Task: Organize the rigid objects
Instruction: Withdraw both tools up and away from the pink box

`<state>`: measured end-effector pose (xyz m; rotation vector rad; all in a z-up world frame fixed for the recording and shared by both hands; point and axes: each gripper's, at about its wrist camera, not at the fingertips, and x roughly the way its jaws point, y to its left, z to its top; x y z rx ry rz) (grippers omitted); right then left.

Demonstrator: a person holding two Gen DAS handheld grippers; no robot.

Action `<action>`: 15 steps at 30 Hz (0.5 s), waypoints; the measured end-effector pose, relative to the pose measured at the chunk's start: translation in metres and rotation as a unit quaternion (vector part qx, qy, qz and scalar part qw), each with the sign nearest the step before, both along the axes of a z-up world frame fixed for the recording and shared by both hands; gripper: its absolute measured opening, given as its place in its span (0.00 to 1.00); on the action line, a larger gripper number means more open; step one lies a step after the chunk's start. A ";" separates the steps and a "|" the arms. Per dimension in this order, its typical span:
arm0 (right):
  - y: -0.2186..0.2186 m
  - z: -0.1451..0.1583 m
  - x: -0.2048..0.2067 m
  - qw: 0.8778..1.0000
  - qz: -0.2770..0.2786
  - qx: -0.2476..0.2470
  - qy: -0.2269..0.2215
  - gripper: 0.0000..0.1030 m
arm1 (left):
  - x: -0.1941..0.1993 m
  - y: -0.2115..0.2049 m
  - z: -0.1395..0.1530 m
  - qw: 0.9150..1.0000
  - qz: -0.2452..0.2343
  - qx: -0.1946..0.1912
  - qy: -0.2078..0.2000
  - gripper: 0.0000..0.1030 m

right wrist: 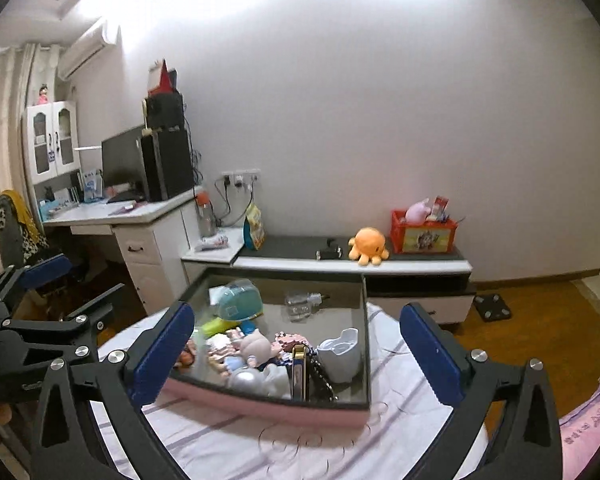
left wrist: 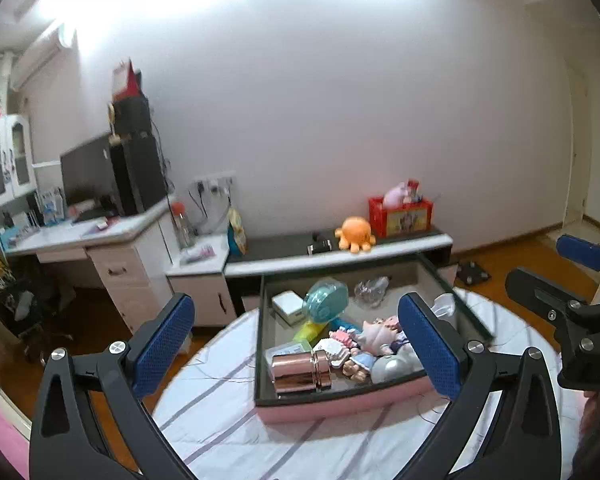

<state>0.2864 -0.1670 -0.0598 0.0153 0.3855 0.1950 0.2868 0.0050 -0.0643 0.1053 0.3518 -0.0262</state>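
Observation:
A pink drawer-like box [left wrist: 332, 406] with a dark rim stands on a round table with a striped white cloth [left wrist: 228, 412]. It holds a copper cylinder [left wrist: 300, 372], a teal hand fan [left wrist: 324, 300], a white box [left wrist: 286, 306], small dolls [left wrist: 376, 334] and a white cup [right wrist: 340, 354]. My left gripper [left wrist: 300, 344] is open and empty, held above the near side of the box. My right gripper [right wrist: 296, 350] is open and empty over the box [right wrist: 260, 404]; it also shows at the right edge of the left wrist view [left wrist: 556, 272].
A low white cabinet [left wrist: 340, 256] by the wall carries an orange octopus plush [left wrist: 356, 234] and a red box of toys [left wrist: 400, 214]. A desk [left wrist: 84, 236] with a monitor stands at the left. A black scale [right wrist: 492, 308] lies on the wooden floor.

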 end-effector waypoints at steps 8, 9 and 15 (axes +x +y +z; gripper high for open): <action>0.004 0.036 -0.095 0.999 -0.015 -0.016 -0.049 1.00 | -0.091 0.003 0.037 0.998 -0.010 -0.023 -0.053 1.00; 0.004 0.039 -0.104 0.998 -0.015 -0.016 -0.053 1.00 | -0.101 0.003 0.041 0.998 -0.013 -0.026 -0.056 1.00; 0.006 0.055 -0.156 0.997 -0.017 -0.007 -0.074 1.00 | -0.156 0.000 0.059 0.997 -0.013 -0.017 -0.079 1.00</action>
